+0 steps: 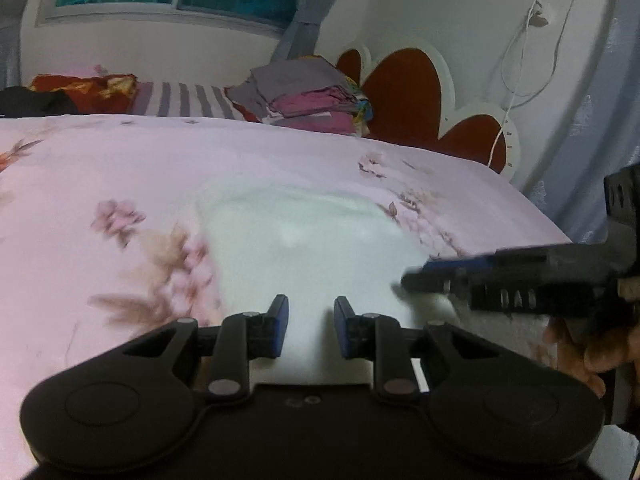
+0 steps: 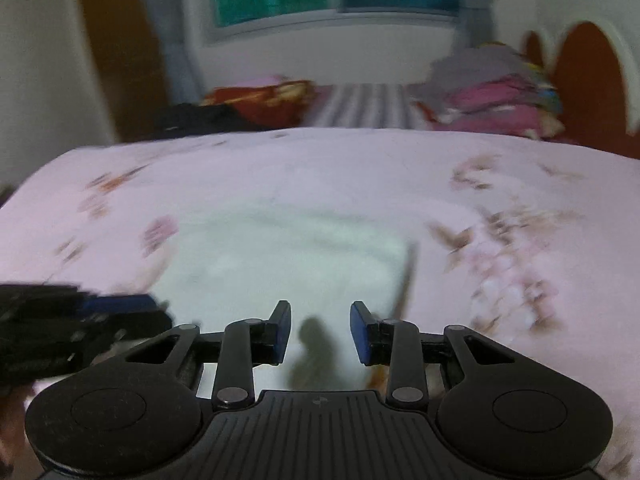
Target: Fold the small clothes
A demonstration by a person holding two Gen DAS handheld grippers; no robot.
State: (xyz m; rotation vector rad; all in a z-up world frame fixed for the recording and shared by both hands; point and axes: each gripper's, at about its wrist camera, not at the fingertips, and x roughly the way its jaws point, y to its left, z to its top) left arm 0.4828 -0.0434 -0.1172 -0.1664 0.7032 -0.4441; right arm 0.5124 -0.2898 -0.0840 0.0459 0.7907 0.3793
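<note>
A small white garment lies flat on the pink floral bedsheet; it also shows in the right wrist view. My left gripper is open and empty, its blue-padded fingers over the garment's near edge. My right gripper is open and empty over the same near edge, with a shadow between its fingers. The right gripper shows in the left wrist view at the garment's right side. The left gripper shows in the right wrist view at the garment's left side. Both views are blurred.
A stack of folded clothes sits at the back by the red and white headboard. A red patterned cloth and a dark item lie at the back left. A cable hangs on the wall.
</note>
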